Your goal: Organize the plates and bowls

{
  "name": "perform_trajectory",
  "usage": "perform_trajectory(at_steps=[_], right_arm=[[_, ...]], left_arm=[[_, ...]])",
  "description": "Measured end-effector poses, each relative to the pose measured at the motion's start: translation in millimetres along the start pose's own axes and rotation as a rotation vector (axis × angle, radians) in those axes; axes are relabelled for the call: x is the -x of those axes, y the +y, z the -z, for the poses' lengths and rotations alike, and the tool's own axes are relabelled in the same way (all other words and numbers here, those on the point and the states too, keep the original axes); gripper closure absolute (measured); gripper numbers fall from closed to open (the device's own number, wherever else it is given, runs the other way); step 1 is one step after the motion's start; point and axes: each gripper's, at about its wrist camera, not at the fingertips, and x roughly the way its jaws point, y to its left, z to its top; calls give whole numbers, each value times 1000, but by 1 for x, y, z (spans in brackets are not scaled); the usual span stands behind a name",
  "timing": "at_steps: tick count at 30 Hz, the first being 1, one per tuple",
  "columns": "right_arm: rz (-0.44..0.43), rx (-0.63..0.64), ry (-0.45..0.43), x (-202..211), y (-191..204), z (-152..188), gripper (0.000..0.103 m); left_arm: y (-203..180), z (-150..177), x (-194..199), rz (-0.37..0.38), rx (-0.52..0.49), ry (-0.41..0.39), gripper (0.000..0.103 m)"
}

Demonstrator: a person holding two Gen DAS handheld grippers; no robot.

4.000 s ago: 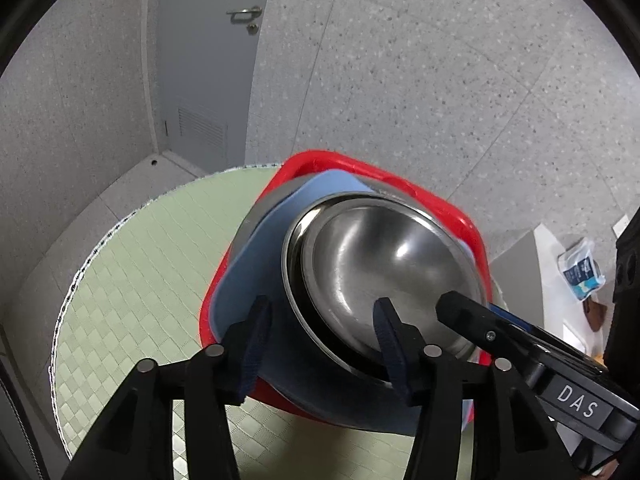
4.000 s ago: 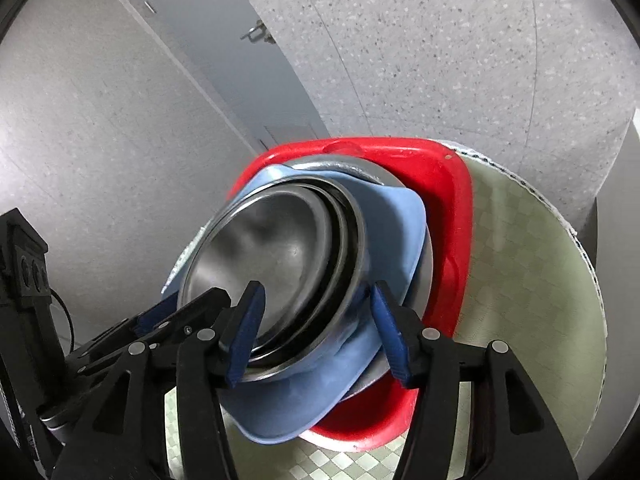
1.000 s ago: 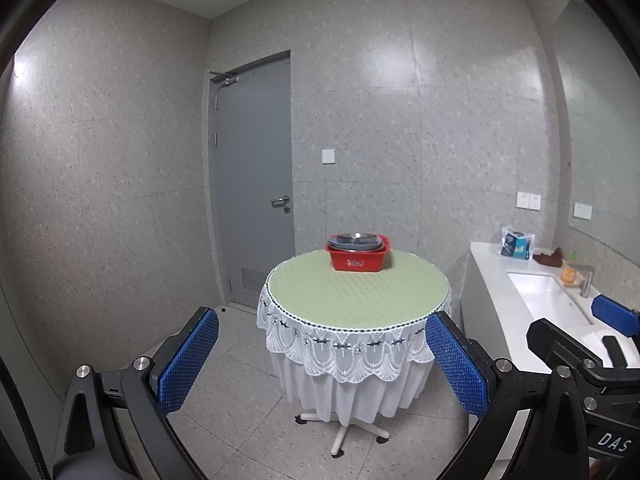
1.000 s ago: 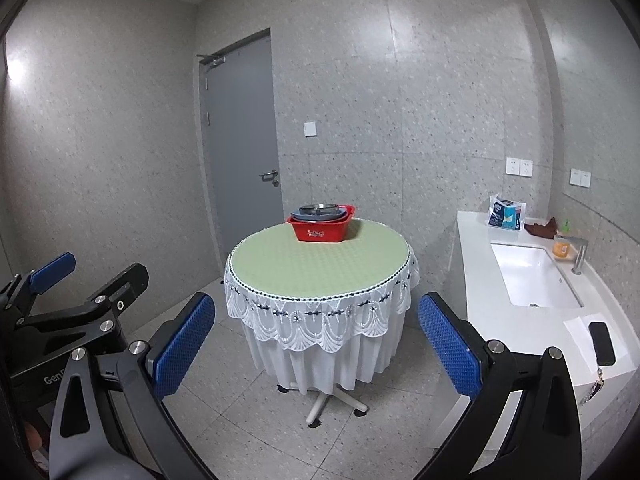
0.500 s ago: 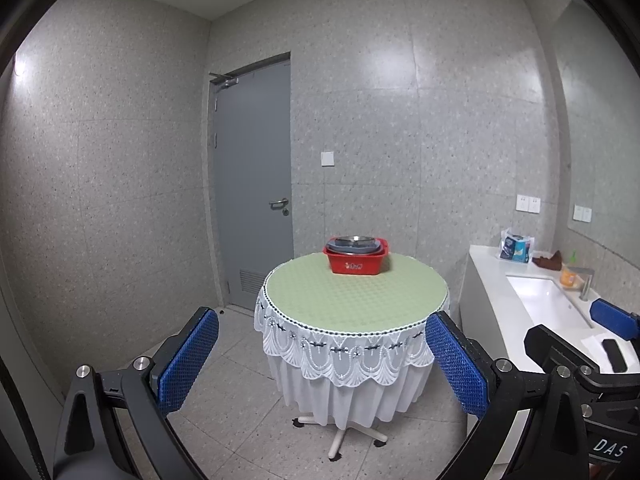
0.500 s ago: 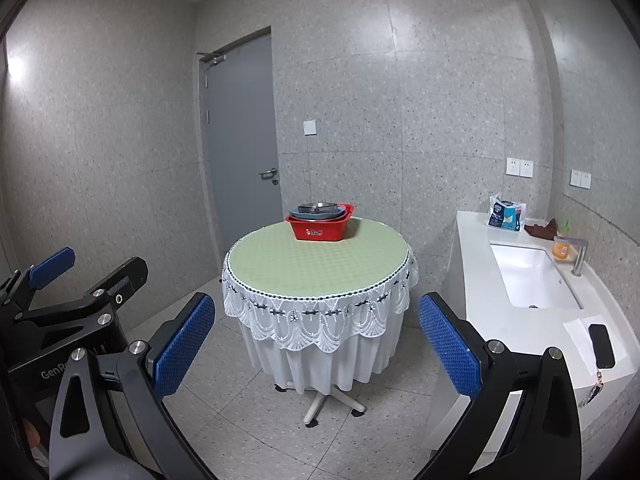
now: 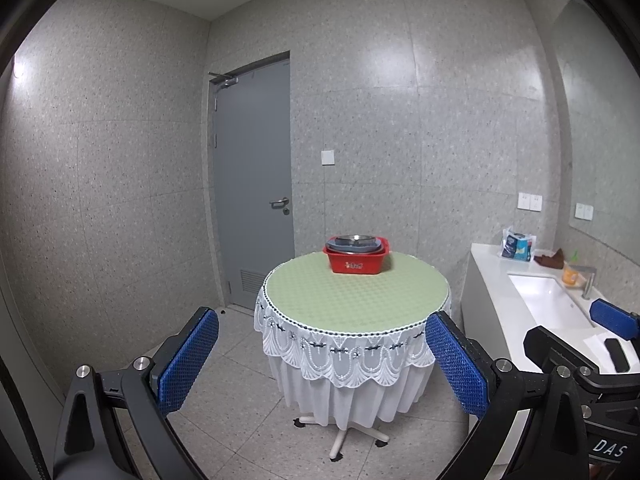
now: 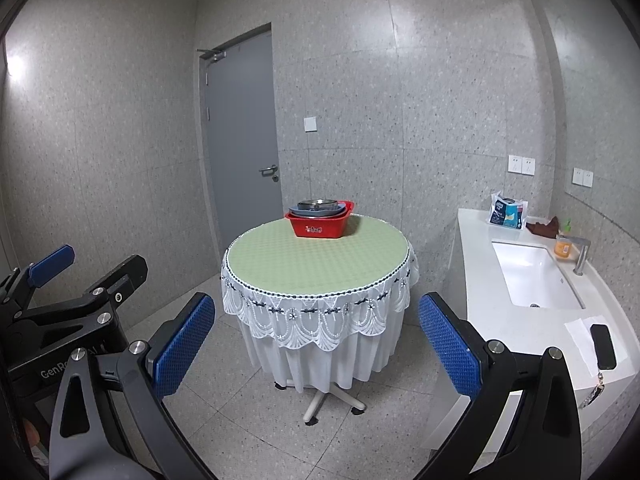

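A red basin (image 7: 356, 260) stands at the far side of a round table (image 7: 352, 296) with a green cloth. In it lie a blue plate and stacked steel bowls (image 7: 354, 240). The basin also shows in the right wrist view (image 8: 320, 226) with the bowls (image 8: 318, 205) on top. My left gripper (image 7: 322, 360) is wide open and empty, well back from the table. My right gripper (image 8: 312, 344) is wide open and empty too, at a similar distance.
A white counter (image 8: 532, 320) with a sink (image 8: 532, 276) runs along the right wall; a phone (image 8: 603, 346), a tissue pack (image 8: 507, 212) and an orange bottle (image 8: 562, 246) lie on it. A grey door (image 7: 256, 184) is behind the table on the left. The floor is tiled.
Four seconds ago both grippers were right at the basin and bowls. Both have since pulled far back and opened wide. Over the last second the view has hardly shifted.
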Motion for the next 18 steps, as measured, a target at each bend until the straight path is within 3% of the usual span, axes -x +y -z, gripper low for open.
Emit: perform_trajectory(at_steps=[18], right_arm=[[-4,-4,7,-5,-2,3,0]], left_arm=[[-9,7,-10,-6,-8,-3,1]])
